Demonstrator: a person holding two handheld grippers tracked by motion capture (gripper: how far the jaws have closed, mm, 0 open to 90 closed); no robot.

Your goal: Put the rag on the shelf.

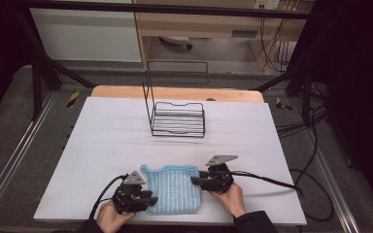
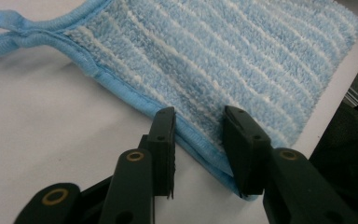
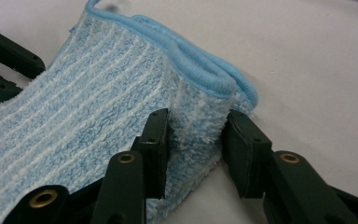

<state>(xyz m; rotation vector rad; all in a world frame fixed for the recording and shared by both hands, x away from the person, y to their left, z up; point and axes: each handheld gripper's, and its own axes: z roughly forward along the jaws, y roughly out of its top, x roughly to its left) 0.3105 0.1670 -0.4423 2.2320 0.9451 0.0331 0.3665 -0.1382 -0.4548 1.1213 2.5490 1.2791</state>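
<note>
Right gripper [image 3: 193, 135] view is showing its jaws pinching a raised fold of the cloth [image 1: 175, 189] at the desk's [image 1: 102, 145] near edge, left gripper [image 2: 198, 140] straddling its hem narrowly, the high view adding a wire rack [image 1: 177, 119] toward the far edge.

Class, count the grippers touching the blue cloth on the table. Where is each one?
2. The left gripper is at the blue cloth's near-left edge; the right gripper pinches a raised fold at its right edge.

Wire rack [image 1: 178, 119] stands mid-table, well beyond the cloth [image 1: 176, 189]. White tabletop [image 1: 102, 145] lies bare on both sides of the rack and between rack and cloth.
</note>
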